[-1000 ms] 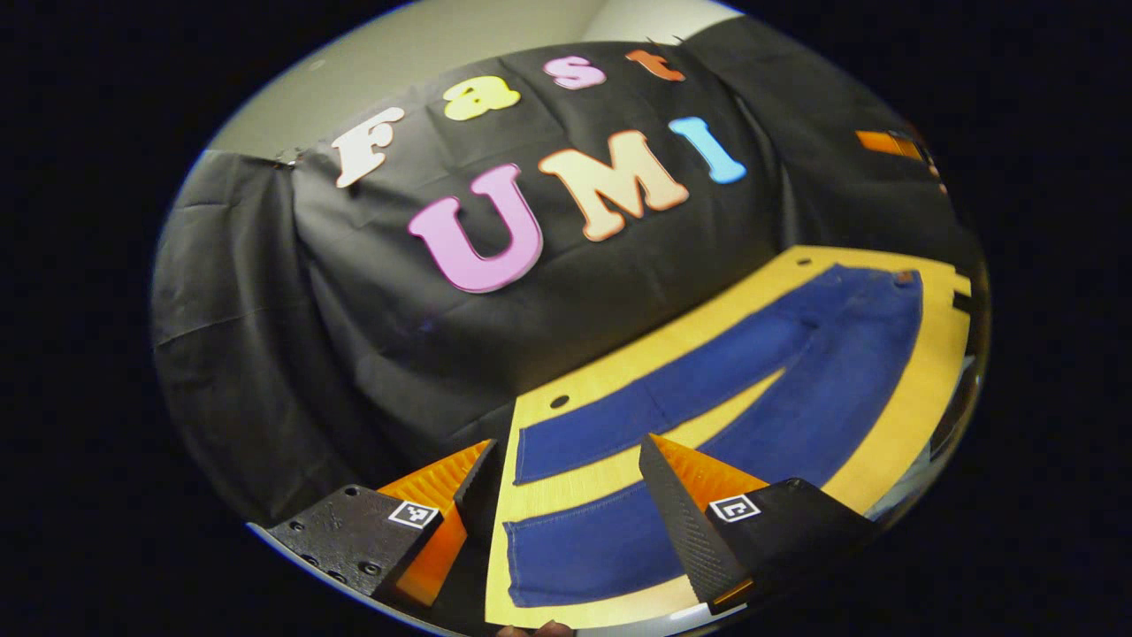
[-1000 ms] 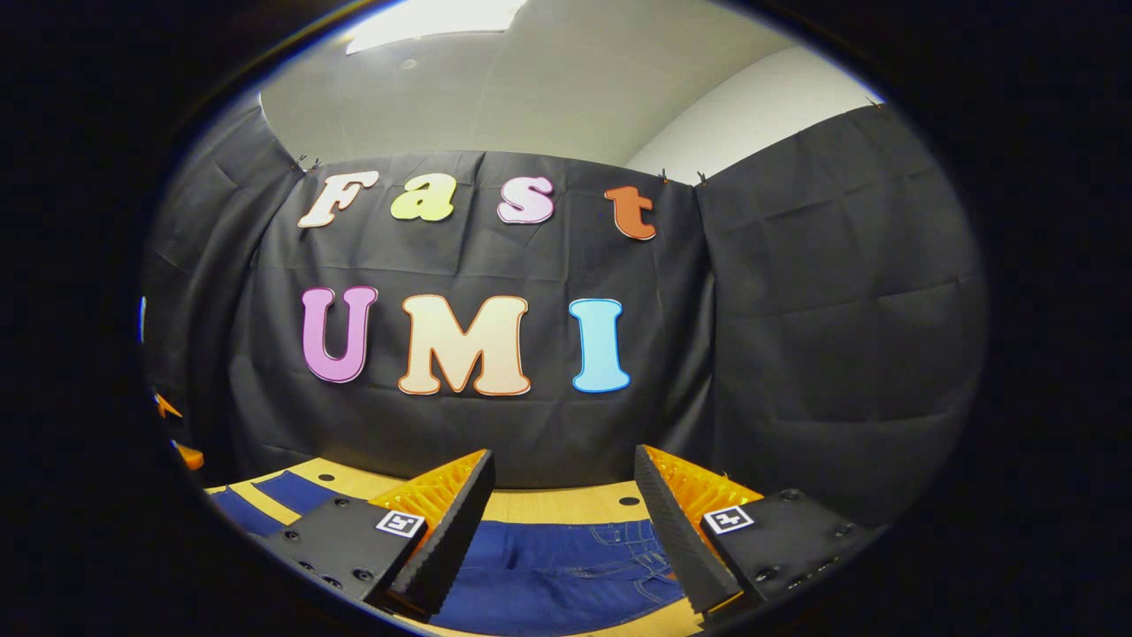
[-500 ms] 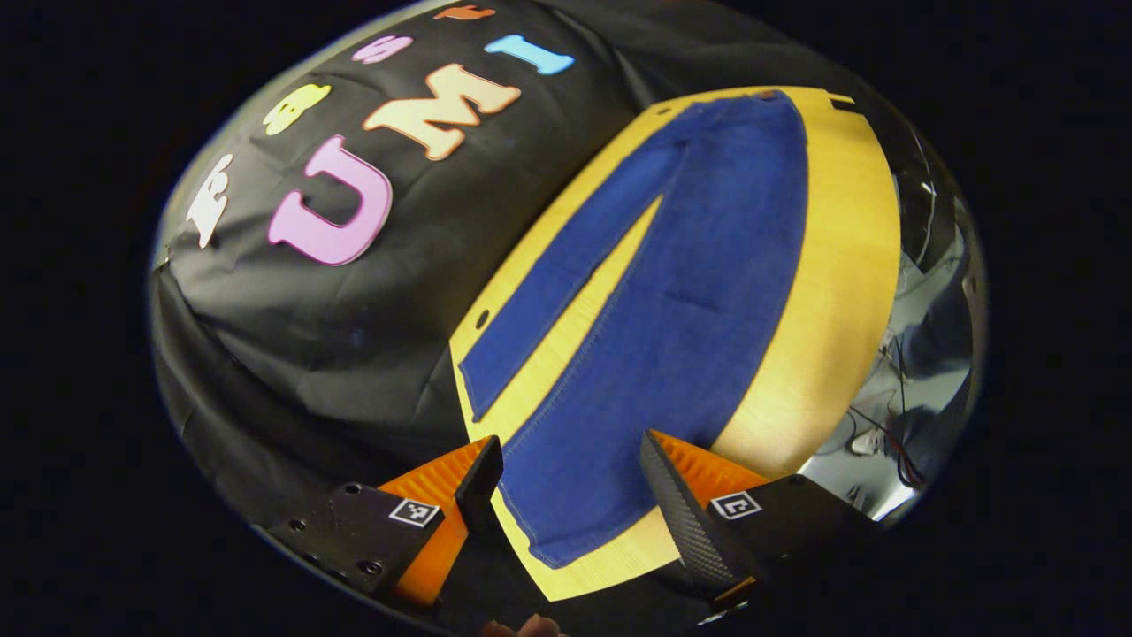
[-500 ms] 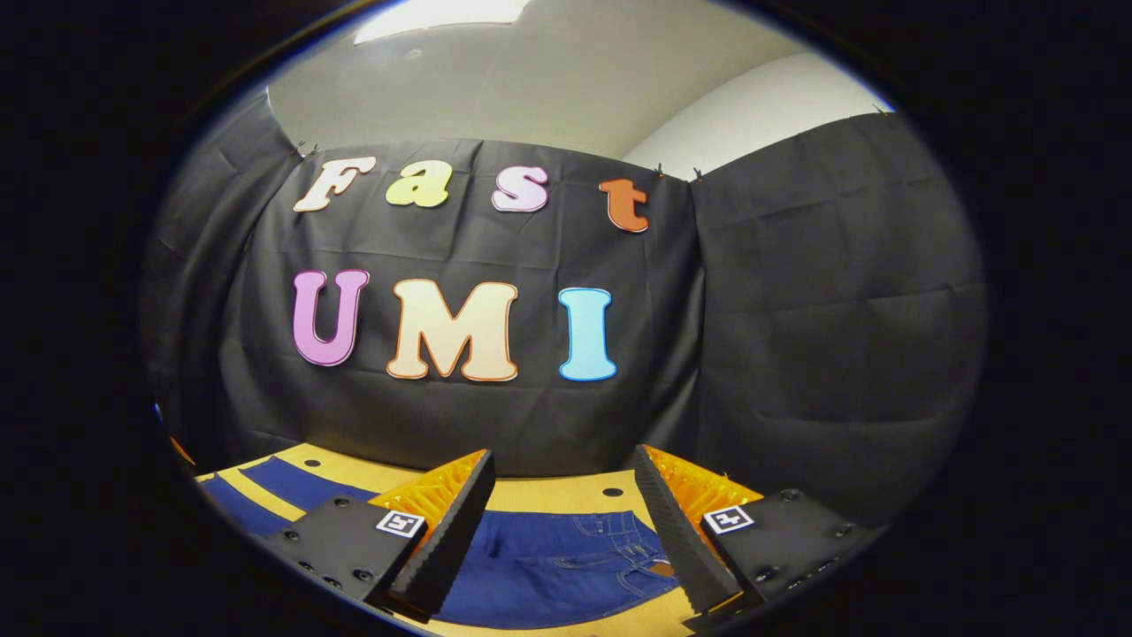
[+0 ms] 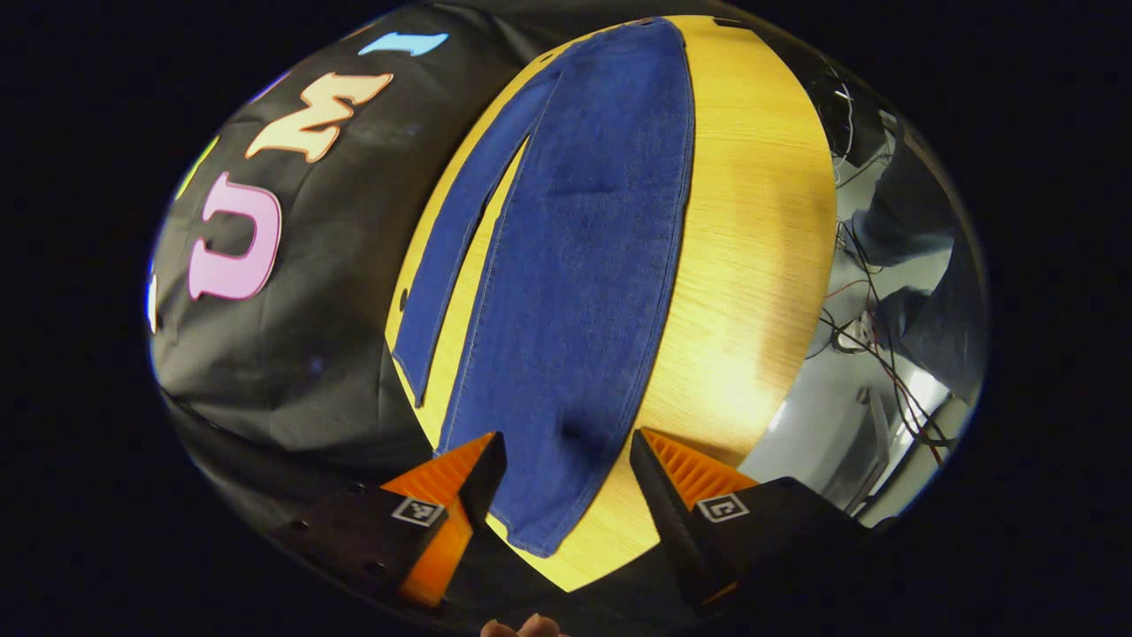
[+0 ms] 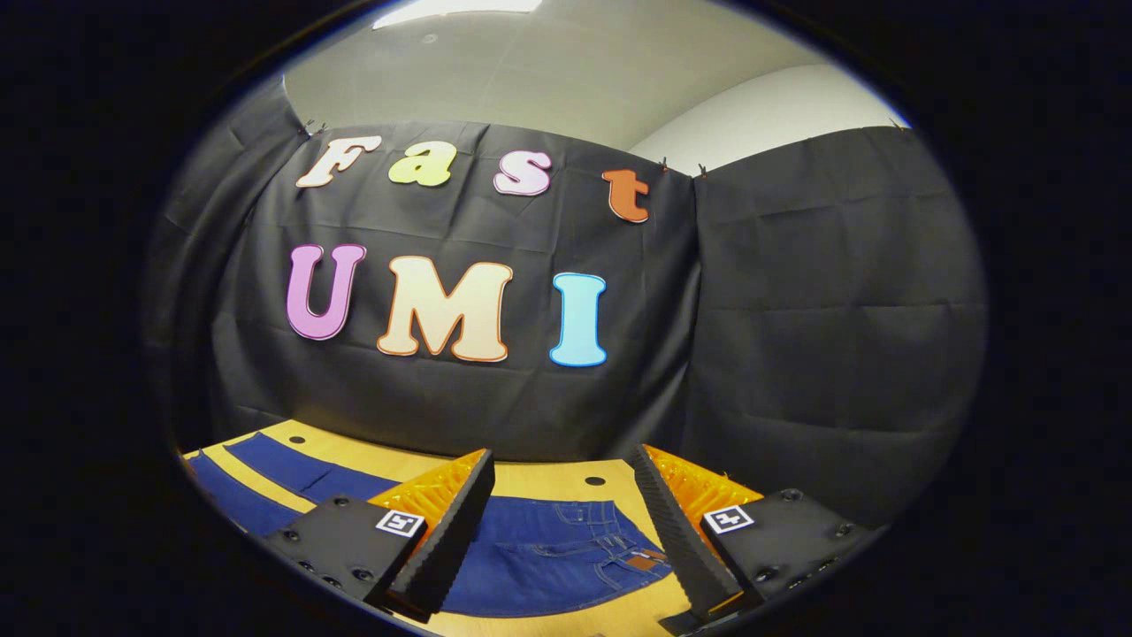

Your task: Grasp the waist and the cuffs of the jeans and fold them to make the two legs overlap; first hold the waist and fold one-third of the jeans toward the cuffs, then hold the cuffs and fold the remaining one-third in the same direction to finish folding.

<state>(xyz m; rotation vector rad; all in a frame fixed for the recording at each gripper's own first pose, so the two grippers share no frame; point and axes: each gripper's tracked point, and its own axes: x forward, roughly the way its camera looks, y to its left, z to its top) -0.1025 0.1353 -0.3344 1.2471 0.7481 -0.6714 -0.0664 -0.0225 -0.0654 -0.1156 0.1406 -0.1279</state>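
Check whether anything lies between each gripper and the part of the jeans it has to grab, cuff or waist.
Nothing visible does. The left gripper is open above the near leg's cuff, with only bare table around. The right gripper is open over the waist. The jeans lie flat, legs apart, nothing on them.

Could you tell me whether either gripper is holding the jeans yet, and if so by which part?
Nothing is held. The left gripper is open over a cuff of the jeans; the right gripper is open above the waist.
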